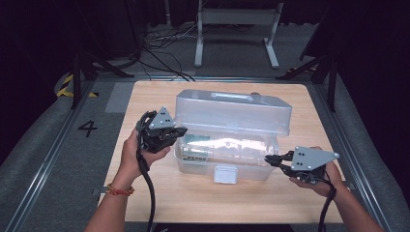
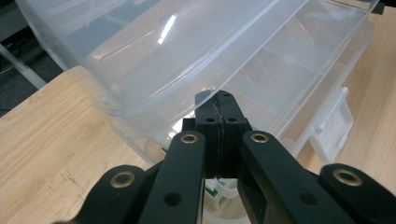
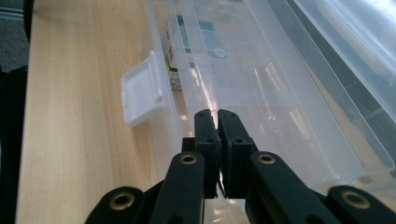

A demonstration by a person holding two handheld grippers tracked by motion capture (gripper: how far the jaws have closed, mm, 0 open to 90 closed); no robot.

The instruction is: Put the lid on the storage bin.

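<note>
A clear plastic box (image 1: 227, 169) sits mid-table with its lid (image 1: 232, 113) raised at the back. Inside lies a clear compartment tray (image 3: 243, 79), which runs off to the right in the left gripper view (image 2: 299, 74). My left gripper (image 1: 183, 130) is at the box's left end, its jaws pressed together on the tray's end rim just under the lid's edge (image 2: 219, 100). At the box's right end my right gripper (image 1: 268, 158) is shut on the tray's other end rim (image 3: 218, 115). A green and white packet (image 3: 175, 65) lies under the tray.
The box's white front latch (image 1: 226, 174) hangs open toward the person. The wooden table (image 1: 145, 101) has bare room left, right and in front of the box. Beyond its far edge stand a white metal stand (image 1: 237, 19) and cables on the floor.
</note>
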